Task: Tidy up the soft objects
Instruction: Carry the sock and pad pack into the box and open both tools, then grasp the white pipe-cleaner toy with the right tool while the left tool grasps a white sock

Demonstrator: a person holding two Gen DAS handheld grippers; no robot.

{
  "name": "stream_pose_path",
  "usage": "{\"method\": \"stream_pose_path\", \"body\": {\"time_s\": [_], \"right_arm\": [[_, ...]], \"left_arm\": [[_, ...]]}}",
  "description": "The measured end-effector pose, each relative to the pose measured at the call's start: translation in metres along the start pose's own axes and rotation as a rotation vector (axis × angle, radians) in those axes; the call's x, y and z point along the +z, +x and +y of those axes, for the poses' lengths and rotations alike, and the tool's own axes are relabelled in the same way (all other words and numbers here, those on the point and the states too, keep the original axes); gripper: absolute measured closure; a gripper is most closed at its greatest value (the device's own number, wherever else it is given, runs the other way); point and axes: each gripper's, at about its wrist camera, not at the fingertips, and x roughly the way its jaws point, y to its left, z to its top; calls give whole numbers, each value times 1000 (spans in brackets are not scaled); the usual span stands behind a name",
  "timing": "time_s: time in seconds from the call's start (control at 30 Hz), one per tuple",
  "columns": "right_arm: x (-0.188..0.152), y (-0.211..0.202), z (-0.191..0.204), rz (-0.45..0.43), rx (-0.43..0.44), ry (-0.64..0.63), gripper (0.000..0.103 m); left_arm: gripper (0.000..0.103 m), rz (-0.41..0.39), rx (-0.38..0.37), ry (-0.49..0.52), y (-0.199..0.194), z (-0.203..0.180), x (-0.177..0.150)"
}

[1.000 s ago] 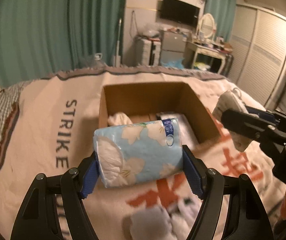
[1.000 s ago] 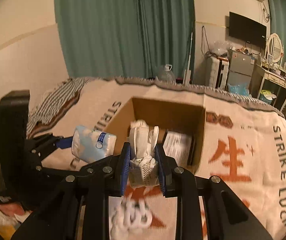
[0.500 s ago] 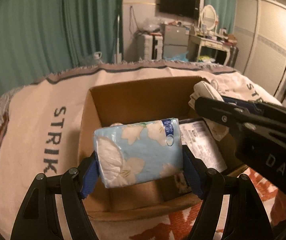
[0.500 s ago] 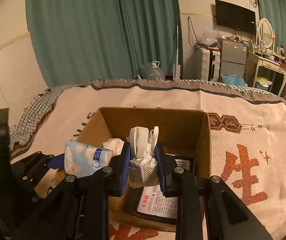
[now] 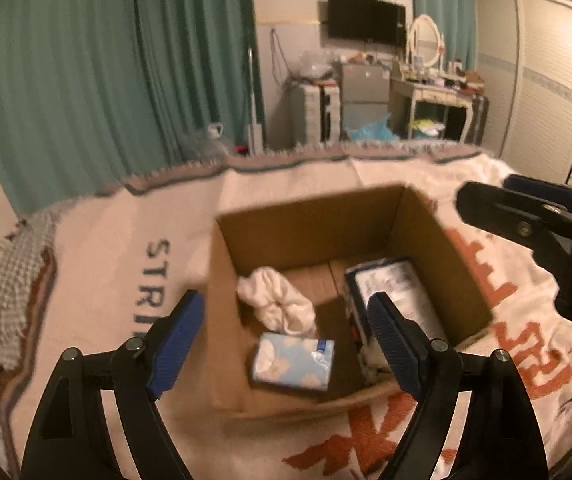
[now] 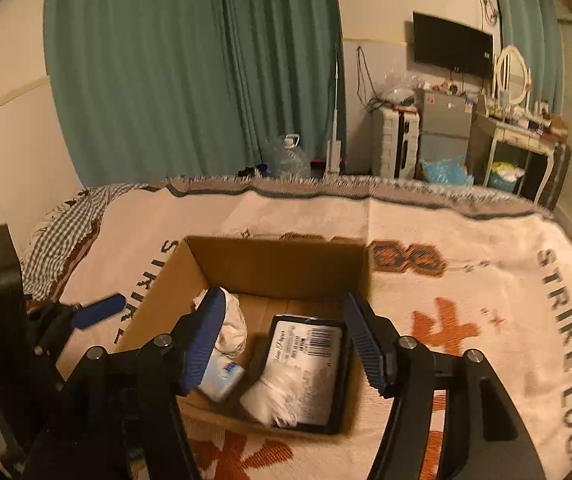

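Note:
An open cardboard box (image 5: pixel 310 220) (image 6: pixel 278 260) sits on the bed. Inside lie a blue flowered tissue pack (image 5: pixel 292 362) (image 6: pixel 222 380), a white rolled cloth (image 5: pixel 276 304) (image 6: pixel 230 328), a dark-edged flat packet with a label (image 5: pixel 394 292) (image 6: pixel 310 356), and a blurred white sock bundle (image 6: pixel 274 398) on that packet. My left gripper (image 5: pixel 286 336) is open and empty above the box's near side. My right gripper (image 6: pixel 286 340) is open and empty above the box; in the left wrist view it shows at the right (image 5: pixel 526 216).
The box rests on a cream blanket (image 5: pixel 106 264) (image 6: pixel 486 272) with dark lettering and orange characters. Teal curtains (image 6: pixel 190 72), a water jug (image 6: pixel 288 156), drawers, a small fridge and a dressing table (image 6: pixel 522 136) stand beyond the bed's far edge.
Both grippers have opened. The tissue pack has dropped from my left gripper into the box, and the white sock bundle has dropped from my right gripper onto the flat packet.

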Motion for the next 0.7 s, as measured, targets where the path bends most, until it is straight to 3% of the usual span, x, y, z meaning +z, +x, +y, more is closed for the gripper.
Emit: {"method": "stream_pose_path", "body": {"time_s": [0.2, 0.27, 0.33, 0.43, 0.7], "right_arm": [[16, -88, 7, -49, -17, -31, 35], [16, -114, 13, -66, -19, -48, 30], [11, -142, 20, -78, -12, -59, 24], [1, -173, 28, -93, -6, -62, 13], [-41, -203, 40, -66, 23, -68, 10]], "left_arm": [[18, -74, 22, -11, -81, 3, 13], [10, -93, 28, -22, -104, 4, 12], [9, -121, 35, -43, -129, 7, 7], [9, -125, 43, -58, -149, 9, -3], [9, -91, 77, -54, -175, 7, -47]]}}
